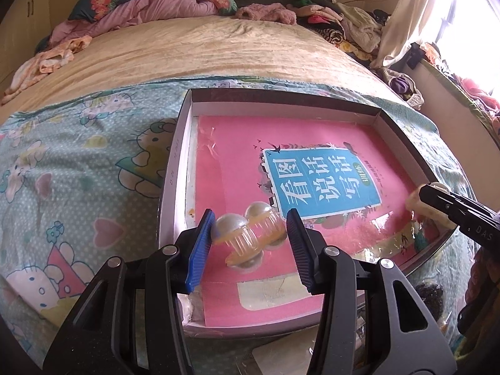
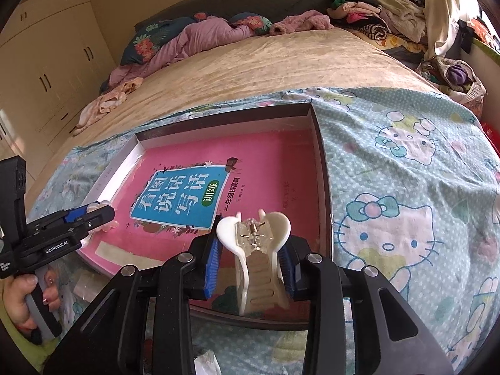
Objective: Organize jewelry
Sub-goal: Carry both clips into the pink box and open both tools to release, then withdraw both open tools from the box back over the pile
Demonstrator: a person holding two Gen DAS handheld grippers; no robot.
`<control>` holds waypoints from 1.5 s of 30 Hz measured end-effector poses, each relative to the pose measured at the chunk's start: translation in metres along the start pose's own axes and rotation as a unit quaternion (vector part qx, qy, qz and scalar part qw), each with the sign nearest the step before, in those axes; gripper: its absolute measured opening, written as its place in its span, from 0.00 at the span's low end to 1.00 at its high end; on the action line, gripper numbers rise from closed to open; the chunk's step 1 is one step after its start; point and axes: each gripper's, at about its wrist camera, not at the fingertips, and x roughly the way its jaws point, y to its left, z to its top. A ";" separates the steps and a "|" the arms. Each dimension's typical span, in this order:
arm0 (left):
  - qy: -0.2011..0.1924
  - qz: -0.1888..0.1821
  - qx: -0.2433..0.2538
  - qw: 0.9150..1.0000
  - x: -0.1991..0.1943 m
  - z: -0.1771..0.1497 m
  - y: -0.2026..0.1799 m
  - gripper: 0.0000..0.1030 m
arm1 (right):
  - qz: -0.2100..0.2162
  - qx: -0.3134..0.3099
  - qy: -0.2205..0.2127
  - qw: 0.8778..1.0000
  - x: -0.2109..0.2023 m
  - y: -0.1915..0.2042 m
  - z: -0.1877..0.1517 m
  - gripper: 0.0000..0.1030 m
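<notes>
A shallow box [image 1: 175, 168] lies on the bed with a pink book [image 1: 237, 162] inside it. My left gripper [image 1: 250, 243] is open over the box's near left corner. A pearl-topped hair clip [image 1: 247, 234] lies on the book between its blue fingers, touching the left pad. My right gripper [image 2: 251, 262] is shut on a cream claw hair clip [image 2: 259, 250] and holds it above the box's near right part [image 2: 325, 206]. The right gripper with its clip also shows in the left wrist view [image 1: 418, 201], and the left gripper shows in the right wrist view [image 2: 90, 215].
The box sits on a Hello Kitty sheet [image 1: 78, 172] over a beige bedspread [image 1: 193, 47]. Pillows and pink bedding [image 1: 150, 6] lie at the head. Piled clothes [image 1: 337, 22] line the far right. Wardrobes [image 2: 53, 59] stand to the left. Small packets [image 1: 281, 356] lie before the box.
</notes>
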 end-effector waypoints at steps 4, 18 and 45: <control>-0.004 0.004 0.000 1.000 -0.004 0.000 0.000 0.44 | 0.013 0.015 -0.010 1.000 -0.008 -0.004 -0.002 0.46; -0.032 -0.005 -0.003 0.999 -0.040 0.003 -0.002 0.76 | 0.023 0.047 -0.059 0.997 -0.055 -0.016 -0.003 0.76; -0.090 -0.038 0.006 0.995 -0.116 -0.004 -0.012 0.91 | 0.046 0.023 -0.127 0.991 -0.149 0.011 -0.015 0.89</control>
